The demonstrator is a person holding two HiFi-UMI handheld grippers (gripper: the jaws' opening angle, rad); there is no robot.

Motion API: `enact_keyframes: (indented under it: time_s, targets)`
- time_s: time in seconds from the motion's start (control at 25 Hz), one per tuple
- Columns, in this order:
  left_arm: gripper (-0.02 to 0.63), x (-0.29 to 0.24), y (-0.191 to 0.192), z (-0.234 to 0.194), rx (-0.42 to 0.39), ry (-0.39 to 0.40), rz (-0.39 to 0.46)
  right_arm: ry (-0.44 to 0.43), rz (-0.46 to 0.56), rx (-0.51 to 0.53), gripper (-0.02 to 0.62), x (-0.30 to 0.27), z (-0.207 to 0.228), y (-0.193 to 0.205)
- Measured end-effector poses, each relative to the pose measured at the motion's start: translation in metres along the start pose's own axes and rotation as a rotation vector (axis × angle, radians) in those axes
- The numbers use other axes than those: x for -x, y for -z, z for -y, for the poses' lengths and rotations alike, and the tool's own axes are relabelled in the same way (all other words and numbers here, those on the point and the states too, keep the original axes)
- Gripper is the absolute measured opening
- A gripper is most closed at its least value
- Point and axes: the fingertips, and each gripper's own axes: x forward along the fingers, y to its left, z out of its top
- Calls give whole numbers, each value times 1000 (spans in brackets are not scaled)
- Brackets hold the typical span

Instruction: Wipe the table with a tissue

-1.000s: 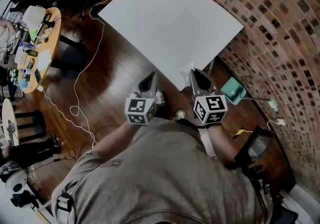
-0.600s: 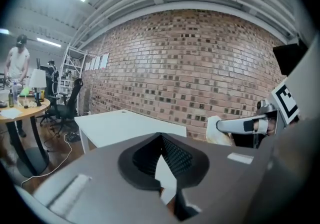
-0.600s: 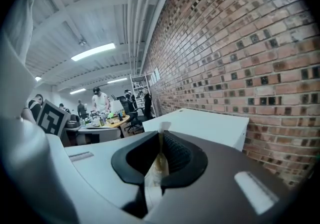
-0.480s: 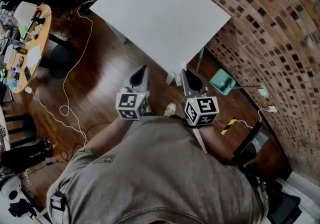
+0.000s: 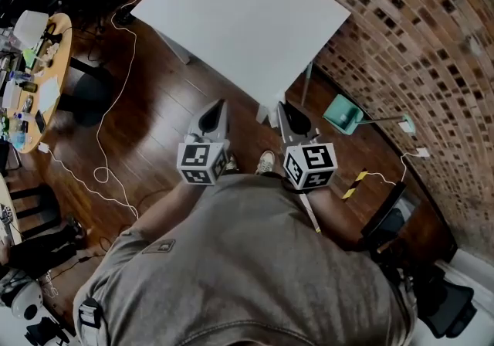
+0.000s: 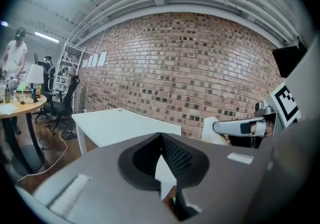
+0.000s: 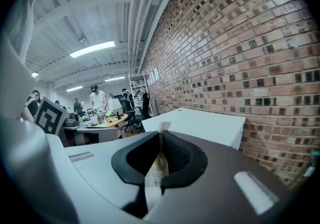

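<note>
You are holding both tongs in the air just short of the white table's near corner. Your right tongs are clamping the tissue, which is sticking out past their tips. Your left tongs are pressed together, gripping nothing. A teal dustpan is lying by the brick wall, right of the tongs.
</note>
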Motion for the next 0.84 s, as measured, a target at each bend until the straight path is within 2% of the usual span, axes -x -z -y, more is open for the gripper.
enact_keyframes:
  time_s: [0.84]
  targets:
    - [2,-2,-5,-16,3,26,4,11,9,27,37,-15,-14,-8]
